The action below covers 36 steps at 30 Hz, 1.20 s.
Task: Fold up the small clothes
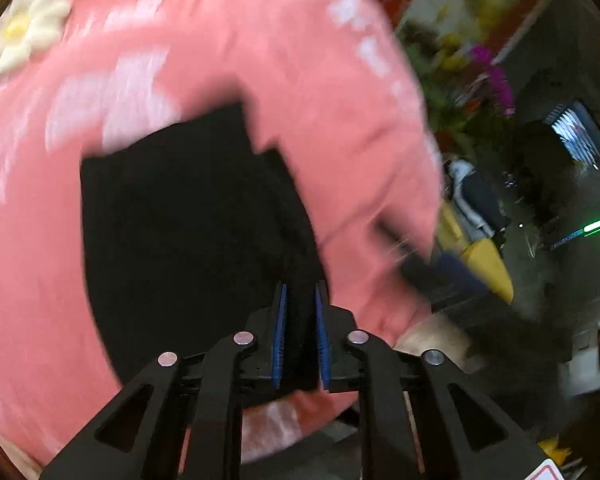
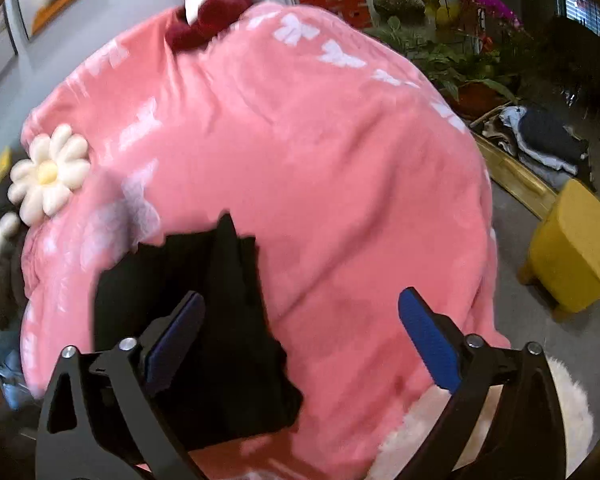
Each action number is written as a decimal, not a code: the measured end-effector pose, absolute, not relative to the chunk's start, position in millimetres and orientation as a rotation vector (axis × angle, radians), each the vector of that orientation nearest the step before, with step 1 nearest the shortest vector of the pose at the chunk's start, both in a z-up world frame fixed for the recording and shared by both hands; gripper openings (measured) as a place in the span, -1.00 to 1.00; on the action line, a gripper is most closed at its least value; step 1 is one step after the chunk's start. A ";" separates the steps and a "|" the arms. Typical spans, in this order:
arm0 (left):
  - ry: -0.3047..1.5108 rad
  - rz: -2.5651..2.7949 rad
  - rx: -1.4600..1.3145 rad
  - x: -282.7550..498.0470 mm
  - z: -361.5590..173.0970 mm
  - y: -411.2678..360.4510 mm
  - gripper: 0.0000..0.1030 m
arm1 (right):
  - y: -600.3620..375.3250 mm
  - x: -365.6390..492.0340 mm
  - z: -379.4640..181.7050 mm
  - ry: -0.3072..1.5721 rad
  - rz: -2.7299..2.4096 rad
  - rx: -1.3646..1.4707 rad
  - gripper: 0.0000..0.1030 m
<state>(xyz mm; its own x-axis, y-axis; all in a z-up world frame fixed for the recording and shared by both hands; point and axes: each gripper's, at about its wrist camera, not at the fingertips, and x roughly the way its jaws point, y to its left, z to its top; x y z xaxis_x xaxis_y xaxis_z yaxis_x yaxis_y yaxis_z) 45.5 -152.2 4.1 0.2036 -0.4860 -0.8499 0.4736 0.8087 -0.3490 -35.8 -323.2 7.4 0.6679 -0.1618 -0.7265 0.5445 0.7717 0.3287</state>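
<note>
Black cloth garment (image 2: 188, 320), small and flat, lying on the pink fleece blanket with white bow print (image 2: 320, 152) near that blanket's near edge, toward its left side; long axis running from the near edge away toward the far edge. A raised fold or corner of the garment (image 1: 300, 264) passes between the blue pads of the left tool (image 1: 301, 332), whose jaws stand narrow and appear clamped on the cloth. The right tool (image 2: 300, 344) hovers over the garment's right margin, jaws wide and empty; the garment lies below and to its left. The left tool is thus judged the nearer for the next fold. Surroundings: cream flower-shaped cushion (image 2: 48, 174) at the blanket's left edge, well apart; yellow stool (image 2: 572, 248) on the floor beyond the right edge. Nothing obstructs the garment
</note>
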 end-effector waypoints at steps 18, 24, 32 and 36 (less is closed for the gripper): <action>1.203 -0.354 -0.192 27.7 -8.7 -3.5 -0.16 | -257.1 74.8 -41.9 1.088 0.017 0.335 0.76; 1.193 -0.345 -0.133 22.0 -4.1 3.4 -0.09 | -254.0 65.9 0.9 0.988 0.007 0.272 -0.76; 1.208 -0.376 -0.122 34.6 -11.0 -13.2 0.02 | -286.3 49.4 -34.0 1.076 -0.132 0.347 0.54; 1.198 -0.383 -0.088 38.1 -10.7 -25.4 0.10 | -275.3 30.7 -14.7 1.007 -0.062 0.364 0.66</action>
<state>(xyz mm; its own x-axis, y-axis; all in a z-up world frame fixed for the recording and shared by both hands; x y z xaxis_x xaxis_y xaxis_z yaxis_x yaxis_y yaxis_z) 38.1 -25.4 -10.7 0.3084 -0.3358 -0.8900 0.2431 0.9324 -0.2675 30.7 -275.3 -14.7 0.5381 0.1154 -0.8349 0.2174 0.9380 0.2698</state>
